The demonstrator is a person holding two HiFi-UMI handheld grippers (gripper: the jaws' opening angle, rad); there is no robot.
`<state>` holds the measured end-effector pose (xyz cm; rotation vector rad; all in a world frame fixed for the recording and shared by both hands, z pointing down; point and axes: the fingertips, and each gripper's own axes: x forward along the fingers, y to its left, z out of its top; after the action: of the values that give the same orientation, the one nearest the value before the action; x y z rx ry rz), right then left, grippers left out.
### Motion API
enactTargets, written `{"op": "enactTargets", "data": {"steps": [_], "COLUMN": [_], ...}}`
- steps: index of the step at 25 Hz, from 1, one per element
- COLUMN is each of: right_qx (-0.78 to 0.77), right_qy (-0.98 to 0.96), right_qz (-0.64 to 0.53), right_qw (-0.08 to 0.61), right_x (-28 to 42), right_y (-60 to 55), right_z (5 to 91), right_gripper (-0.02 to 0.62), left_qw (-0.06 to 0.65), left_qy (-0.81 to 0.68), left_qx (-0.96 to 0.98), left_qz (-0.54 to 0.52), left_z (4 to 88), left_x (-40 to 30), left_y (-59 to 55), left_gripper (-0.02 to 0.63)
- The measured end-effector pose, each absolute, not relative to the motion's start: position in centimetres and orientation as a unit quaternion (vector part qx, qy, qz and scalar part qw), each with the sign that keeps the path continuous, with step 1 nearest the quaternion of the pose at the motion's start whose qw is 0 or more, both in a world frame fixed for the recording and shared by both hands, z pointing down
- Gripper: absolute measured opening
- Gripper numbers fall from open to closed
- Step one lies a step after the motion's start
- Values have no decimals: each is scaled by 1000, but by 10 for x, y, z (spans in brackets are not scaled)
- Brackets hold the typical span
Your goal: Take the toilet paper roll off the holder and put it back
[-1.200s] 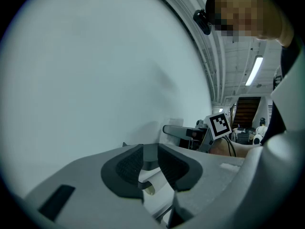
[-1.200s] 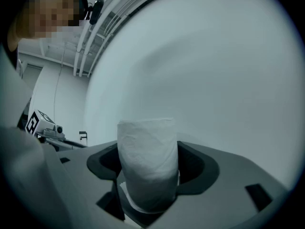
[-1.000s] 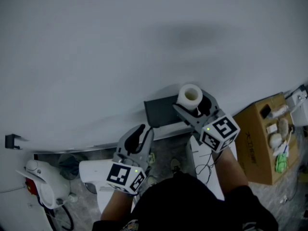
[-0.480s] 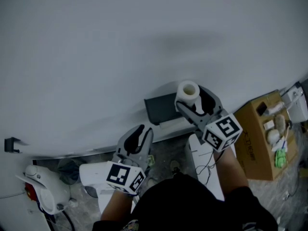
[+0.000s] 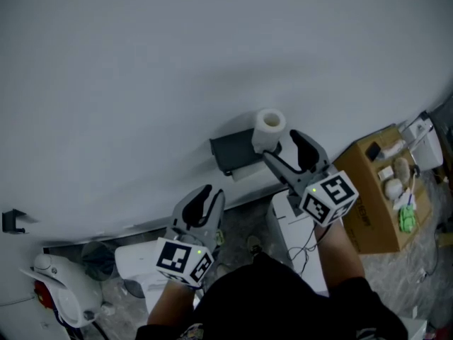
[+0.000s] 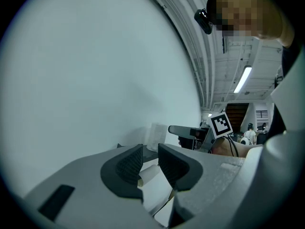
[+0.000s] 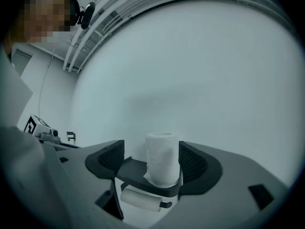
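Because the toilet paper roll (image 5: 270, 126) stands on end at the right-hand end of the holder (image 5: 228, 153), on its flat top shelf, I judge tipping to be the chief hazard. It is a tall cylinder on a narrow ledge, and a light knock could send it over the holder's front or right edge.

Right gripper (image 5: 285, 149): just in front of the holder, level with the roll. Its jaws have just been closing a little, yet they stand wide apart and press on nothing. The right gripper view shows the roll framed between the two pads but clear of both. A sideways drift of my hand here would swing one pad into the paper, so any retreat from the holder should run straight back.

Left gripper (image 5: 207, 193): lower than the holder and off to its left, well apart from it. Its jaws are set to a narrow gap and hold nothing, so I expect no trouble from that side.

Second roll (image 7: 140, 200): lies on the bar under the holder's shelf. I could mistake it for the one in hand.

Orientation of the task roll: long axis upright, with the open core facing up. Whether the roll touches the wall (image 5: 177, 62) behind the holder I cannot tell.
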<state>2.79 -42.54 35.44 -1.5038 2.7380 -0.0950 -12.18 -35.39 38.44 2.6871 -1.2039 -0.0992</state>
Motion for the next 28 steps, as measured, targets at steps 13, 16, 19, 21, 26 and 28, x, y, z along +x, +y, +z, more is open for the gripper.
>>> {"op": "enactTargets", "data": {"steps": [13,16,19,21,26,28], "right_qx": [-524,-522,-506,-489,-447,-433], "right_qy": [848,851,861,870,892,898], "right_qz": [-67,-58,-53,-52,-58,-66], "right_qw": [23,21,26,31,30,36], "right_x": [22,23,24,27,53,72], "right_y": [-348,-333,-320,-311,-282,-270], "right_z": [374,367,360,357,364,366], "right_gripper": [-2,-2,-2,-2,-2,-2], "left_qw": [126,124,117,112,114,113], "left_qy": [-352,-350,-360,-366,-388,-396], "left_qx": [927,928,925,923,914,911], "left_qz": [-23,-29,-31,-31,-25,-16], "left_z": [406,400,394,391,390,391], "left_x": [-131,-127,-120,-110,-61,-36], "left_y": [-310,-302,-293,-285,-262,-248], "left_gripper": [84,46,5,4,3,3]}}
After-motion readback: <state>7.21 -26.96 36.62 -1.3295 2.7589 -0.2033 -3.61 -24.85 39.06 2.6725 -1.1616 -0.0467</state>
